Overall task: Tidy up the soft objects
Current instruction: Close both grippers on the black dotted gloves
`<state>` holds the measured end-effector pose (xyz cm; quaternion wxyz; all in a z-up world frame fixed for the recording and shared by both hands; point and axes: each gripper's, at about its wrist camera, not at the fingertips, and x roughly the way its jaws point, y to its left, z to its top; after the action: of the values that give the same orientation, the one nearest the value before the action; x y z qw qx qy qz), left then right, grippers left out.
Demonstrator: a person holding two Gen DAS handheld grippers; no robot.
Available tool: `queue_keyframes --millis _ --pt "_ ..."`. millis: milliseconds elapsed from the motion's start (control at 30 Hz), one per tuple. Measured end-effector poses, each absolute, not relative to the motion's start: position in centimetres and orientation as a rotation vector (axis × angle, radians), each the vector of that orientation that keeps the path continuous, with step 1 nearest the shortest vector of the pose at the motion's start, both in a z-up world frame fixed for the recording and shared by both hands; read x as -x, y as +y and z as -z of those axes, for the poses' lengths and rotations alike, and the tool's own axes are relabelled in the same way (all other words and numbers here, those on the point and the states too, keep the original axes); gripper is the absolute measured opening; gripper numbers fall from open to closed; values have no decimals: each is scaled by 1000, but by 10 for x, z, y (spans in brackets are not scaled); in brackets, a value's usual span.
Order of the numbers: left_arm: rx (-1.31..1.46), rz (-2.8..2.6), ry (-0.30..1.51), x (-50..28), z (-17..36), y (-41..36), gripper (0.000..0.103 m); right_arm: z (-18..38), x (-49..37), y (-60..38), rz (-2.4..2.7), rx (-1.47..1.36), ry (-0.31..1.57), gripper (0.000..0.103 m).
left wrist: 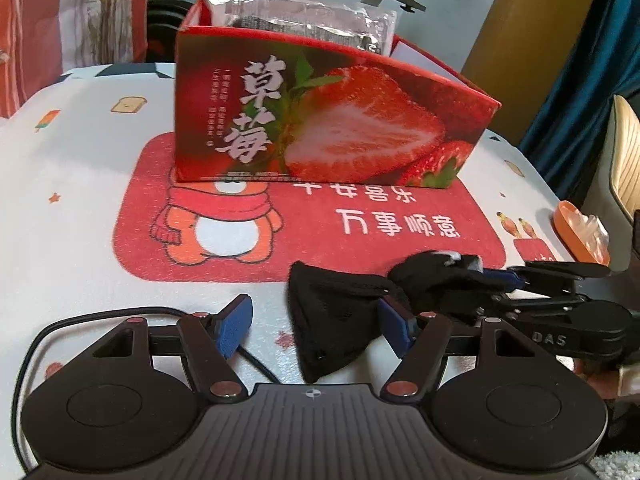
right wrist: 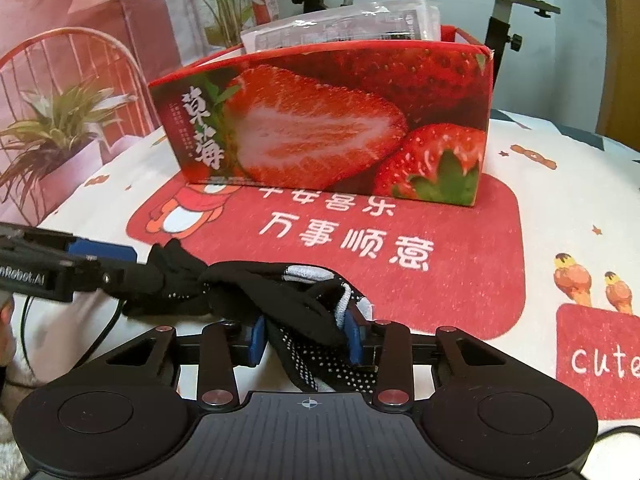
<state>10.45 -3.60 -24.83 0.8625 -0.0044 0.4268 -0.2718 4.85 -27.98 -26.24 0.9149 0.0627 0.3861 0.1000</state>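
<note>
In front of the red strawberry cardboard box (right wrist: 332, 120), the right gripper (right wrist: 306, 338) has its fingers squeezed on a black dotted fabric glove (right wrist: 280, 300). The left gripper (left wrist: 316, 326) has its fingers wide apart, one blue pad touching the glove (left wrist: 336, 316).

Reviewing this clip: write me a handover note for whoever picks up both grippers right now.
Right gripper: shut on the black dotted glove, low over the red mat.
Left gripper: open; its right finger is against the glove's other end, nothing clamped.
Strawberry box: upright at the mat's far edge, plastic packets already sticking out of it.
Done: the glove is gripped at one end.
Left: probably bunch or fold the glove, then put it in the box. Mind the cable by the left gripper.
</note>
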Motion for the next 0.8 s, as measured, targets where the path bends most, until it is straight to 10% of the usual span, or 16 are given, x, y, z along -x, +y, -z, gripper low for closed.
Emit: queue_keyframes --millis 800 --pt "-6 600 887 -136 262 -53 53 269 -82 -285 -181 -165 758 32"
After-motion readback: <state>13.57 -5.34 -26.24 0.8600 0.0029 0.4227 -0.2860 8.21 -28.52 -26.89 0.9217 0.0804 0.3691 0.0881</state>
